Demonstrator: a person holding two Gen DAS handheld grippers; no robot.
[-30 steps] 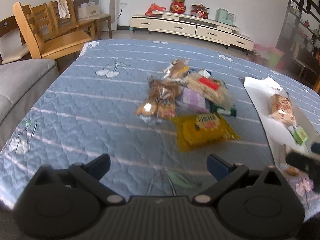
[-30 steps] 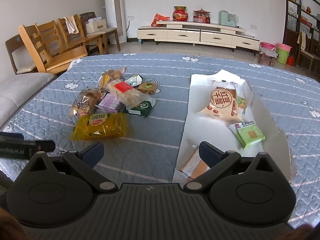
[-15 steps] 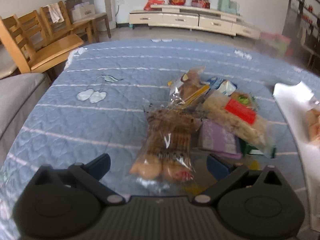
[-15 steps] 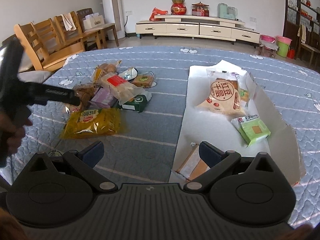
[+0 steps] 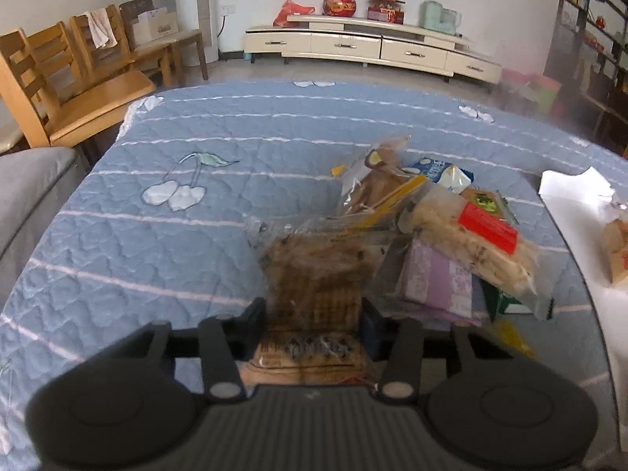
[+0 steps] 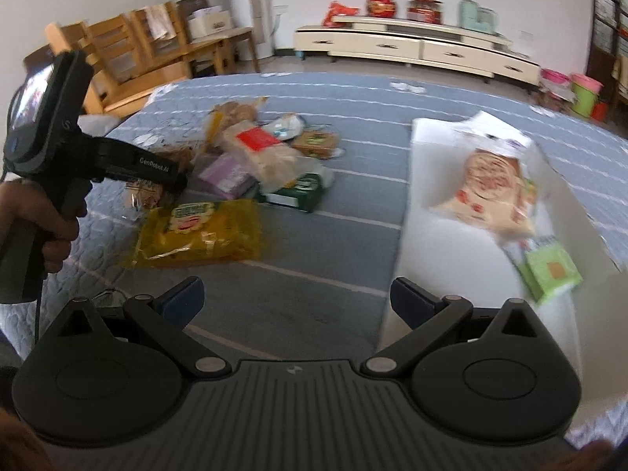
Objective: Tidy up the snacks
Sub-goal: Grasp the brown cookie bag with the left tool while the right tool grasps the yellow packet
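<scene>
Blocking the brown biscuit pack's (image 5: 314,294) blurred near end, left jaws just closed around it (right jaws spread, empty)

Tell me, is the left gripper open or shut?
Shut: the left gripper has just closed, pads pressing both sides of the brown biscuit packet.

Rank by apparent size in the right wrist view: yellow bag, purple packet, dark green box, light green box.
1. yellow bag, clearly largest.
2. light green box, though blurred and nearer the camera.
3-4. purple packet and dark green box: alike, both partly covered, unranked.
</scene>
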